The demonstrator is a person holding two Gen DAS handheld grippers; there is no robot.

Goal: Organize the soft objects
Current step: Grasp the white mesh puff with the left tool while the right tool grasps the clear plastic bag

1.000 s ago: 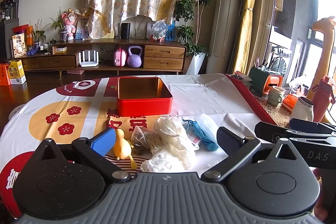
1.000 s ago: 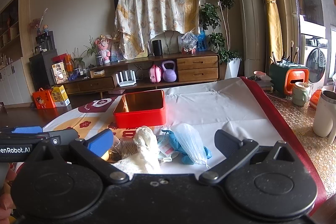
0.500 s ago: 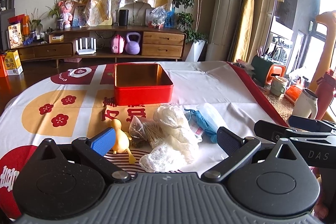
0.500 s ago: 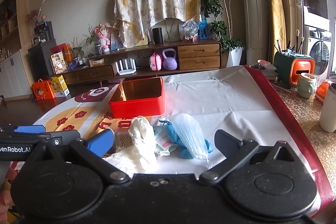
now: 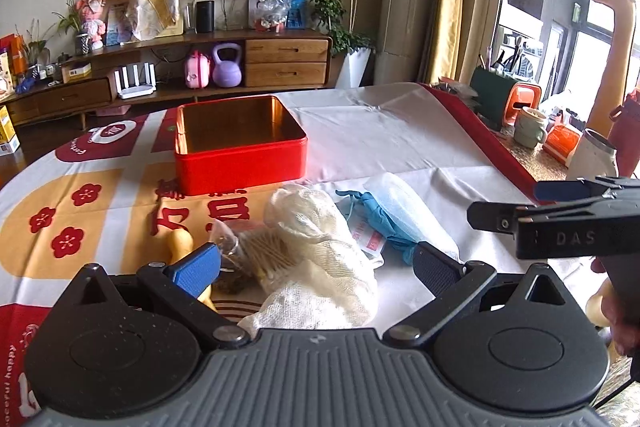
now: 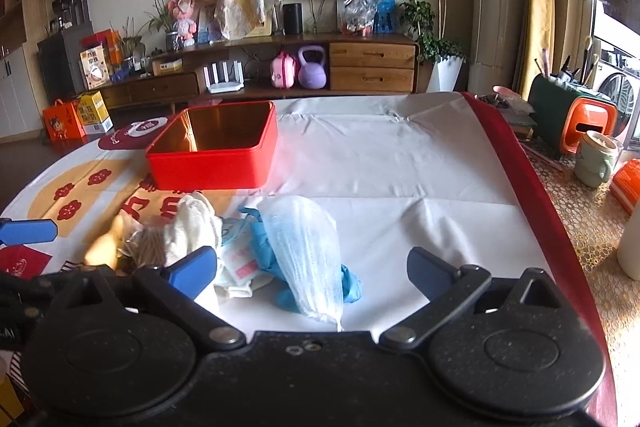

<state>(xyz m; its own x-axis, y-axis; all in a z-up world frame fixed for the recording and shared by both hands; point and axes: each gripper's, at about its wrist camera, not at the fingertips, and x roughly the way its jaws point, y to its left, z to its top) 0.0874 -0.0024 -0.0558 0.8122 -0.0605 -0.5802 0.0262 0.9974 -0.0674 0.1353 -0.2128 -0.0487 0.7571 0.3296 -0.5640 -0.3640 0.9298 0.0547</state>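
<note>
A pile of soft things lies on the table in front of an open red tin (image 5: 240,163) (image 6: 212,167). In it are a cream mesh cloth (image 5: 320,259) (image 6: 196,227), a clear bag of brown sticks (image 5: 252,251), a yellow rubber duck (image 5: 180,243), a blue glove (image 5: 384,227) (image 6: 352,287) and a white net cap (image 6: 308,247) (image 5: 404,195). My left gripper (image 5: 316,263) is open just above the cream cloth. My right gripper (image 6: 312,271) is open over the net cap and glove. Neither holds anything.
The table wears a white, red and orange cloth (image 6: 400,163). Cups and an orange and green caddy (image 6: 572,119) stand on the surface to the right. A wooden sideboard (image 5: 240,67) lines the far wall. The right gripper shows at the right edge of the left wrist view (image 5: 560,223).
Both grippers have moved forward and down toward the pile, which now looks larger and nearer. Both stay open. The objects have not moved.
</note>
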